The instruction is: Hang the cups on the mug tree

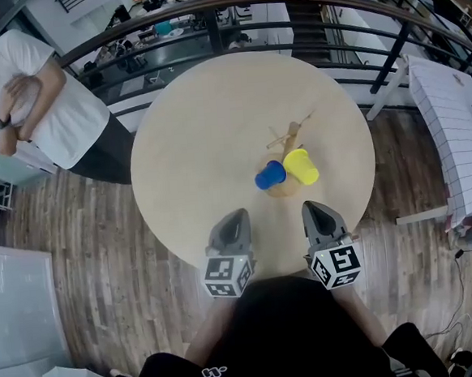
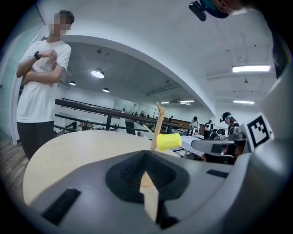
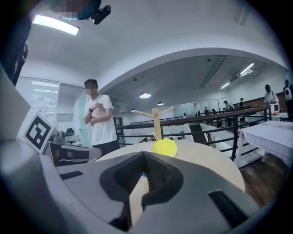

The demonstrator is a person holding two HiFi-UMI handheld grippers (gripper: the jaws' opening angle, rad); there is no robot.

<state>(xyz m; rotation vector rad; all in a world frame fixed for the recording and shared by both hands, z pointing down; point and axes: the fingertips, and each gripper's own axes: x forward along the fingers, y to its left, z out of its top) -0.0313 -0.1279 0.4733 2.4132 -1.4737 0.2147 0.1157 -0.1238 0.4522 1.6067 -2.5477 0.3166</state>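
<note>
Wooden mug tree (image 1: pixel 290 132) stands right of the middle of the round tabletop (image 1: pixel 199 129), bearing the yellow cup (image 1: pixel 300 166) sideways with the blue cup (image 1: pixel 270 175) just beside it, while the left tongs (image 1: pixel 236 215) and right tongs (image 1: pixel 312 207) hover closed and empty at the near edge.
</note>
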